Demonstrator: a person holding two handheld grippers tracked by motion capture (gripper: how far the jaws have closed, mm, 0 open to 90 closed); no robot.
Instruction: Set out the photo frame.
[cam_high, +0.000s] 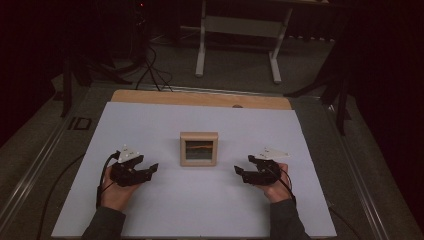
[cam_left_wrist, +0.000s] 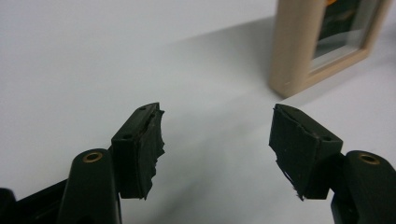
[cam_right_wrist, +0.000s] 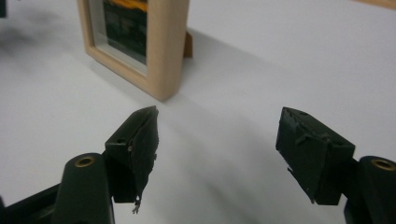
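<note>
A small light-wood picture frame stands upright in the middle of the white table sheet, with a dark picture with an orange streak behind its glass. My left gripper rests on the sheet to the frame's left, open and holding nothing. My right gripper rests to the frame's right, also open with nothing in it. In the left gripper view the picture frame sits at the upper right, beyond the left gripper. In the right gripper view the picture frame stands at the upper left, past the right gripper.
The sheet lies on a wooden tabletop whose far edge shows. Behind the table, a white stand and black cables sit on the dark floor. A person's hands and dark sleeves come in from the bottom.
</note>
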